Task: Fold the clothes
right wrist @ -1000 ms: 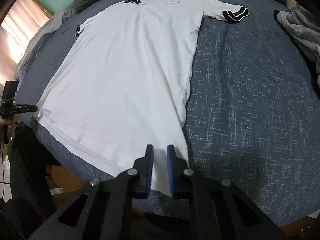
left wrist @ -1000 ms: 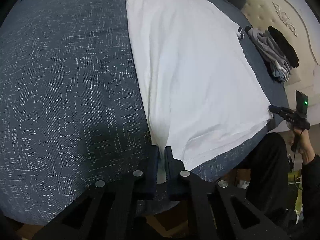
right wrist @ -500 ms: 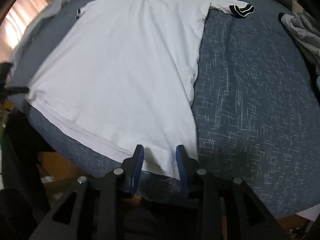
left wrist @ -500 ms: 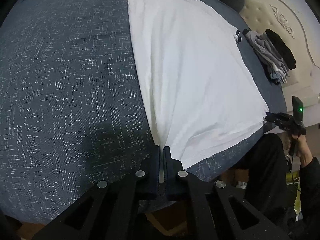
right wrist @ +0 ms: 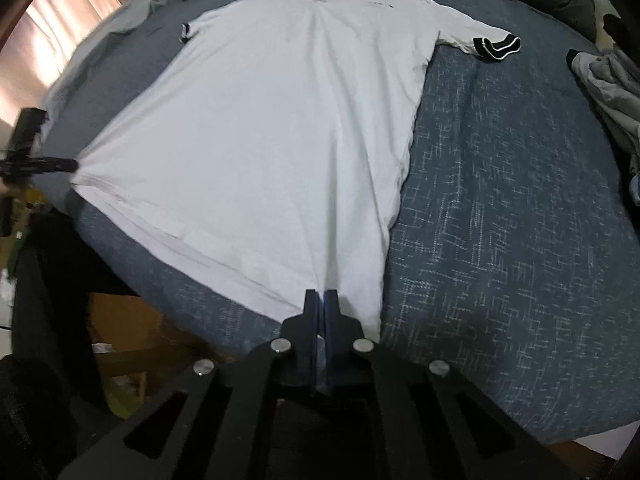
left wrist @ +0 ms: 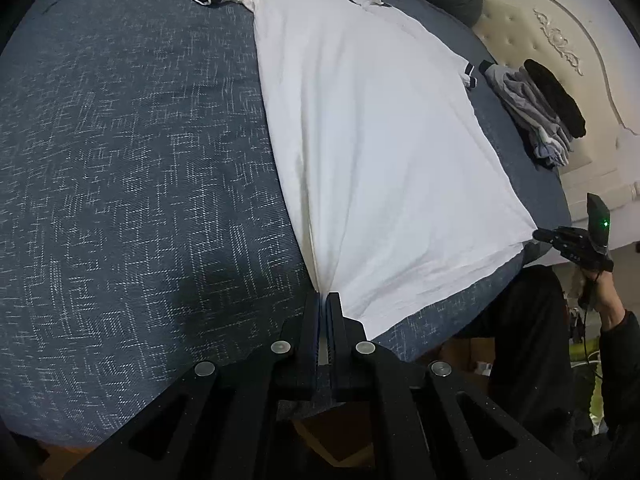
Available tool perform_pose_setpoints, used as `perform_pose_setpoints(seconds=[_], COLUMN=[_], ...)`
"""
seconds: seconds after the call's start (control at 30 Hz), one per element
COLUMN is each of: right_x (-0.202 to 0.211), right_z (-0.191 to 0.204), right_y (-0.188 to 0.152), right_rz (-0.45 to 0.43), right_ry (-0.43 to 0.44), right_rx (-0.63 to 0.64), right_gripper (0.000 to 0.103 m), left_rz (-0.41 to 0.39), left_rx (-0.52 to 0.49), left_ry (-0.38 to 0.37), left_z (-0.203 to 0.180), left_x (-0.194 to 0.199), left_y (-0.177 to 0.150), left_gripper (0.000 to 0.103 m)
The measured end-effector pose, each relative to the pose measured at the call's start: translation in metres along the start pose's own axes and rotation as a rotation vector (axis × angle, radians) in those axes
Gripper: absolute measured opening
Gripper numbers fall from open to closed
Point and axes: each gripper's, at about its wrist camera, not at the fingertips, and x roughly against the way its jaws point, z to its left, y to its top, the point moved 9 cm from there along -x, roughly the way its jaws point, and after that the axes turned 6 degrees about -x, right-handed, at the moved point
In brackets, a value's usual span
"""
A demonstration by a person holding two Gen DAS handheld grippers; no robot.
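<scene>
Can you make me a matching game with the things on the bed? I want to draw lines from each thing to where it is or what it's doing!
Things:
1. white polo shirt with black collar
2. pile of grey and black clothes
3. left gripper
4. dark blue patterned bedspread

Matches:
A. heaped near the cream headboard
B. shut on the shirt's hem corner
C. spread flat
D. lying under everything

Pairs: 1-C, 2-A, 3-B, 4-D

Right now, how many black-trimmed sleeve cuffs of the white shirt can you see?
2. One cuff lies spread out flat on the blue bedspread at the shirt's right side; the other cuff sits tucked at the left shoulder edge, mostly hidden.
</scene>
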Motion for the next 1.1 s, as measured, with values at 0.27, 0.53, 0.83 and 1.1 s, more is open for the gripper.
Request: perform_pose_setpoints(seconds=[0.27, 0.53, 0.83, 1.1], right_x=[0.001, -0.006, -0.031, -0.006], right_z=[0.007, 0.01, 0.02, 0.012], right_y=[-0.002, -0.007, -0.008, 0.005], right_rz=[0.027, 0.045, 0.08, 0.006], right_ry=[0.047, 0.061, 0.035, 0.212], right_rx=[0.005, 0.018, 0.022, -0.111], right_gripper=[0.002, 0.002, 0.002, 0.035], left_rz=[-0.016, 0.017, 0.077, 0.075], left_rx=[0.025, 0.004, 0.009, 0.008], left_ry=[-0.032, -0.034, 0.021, 0.027], left_z=[0.009, 0.006, 0.012, 0.007], left_x=[0.011, 0.006, -0.019, -0.023], left_y=[-0.004, -0.01, -0.016, -0.009], left_gripper=[0.003, 0.003, 0.003, 0.003])
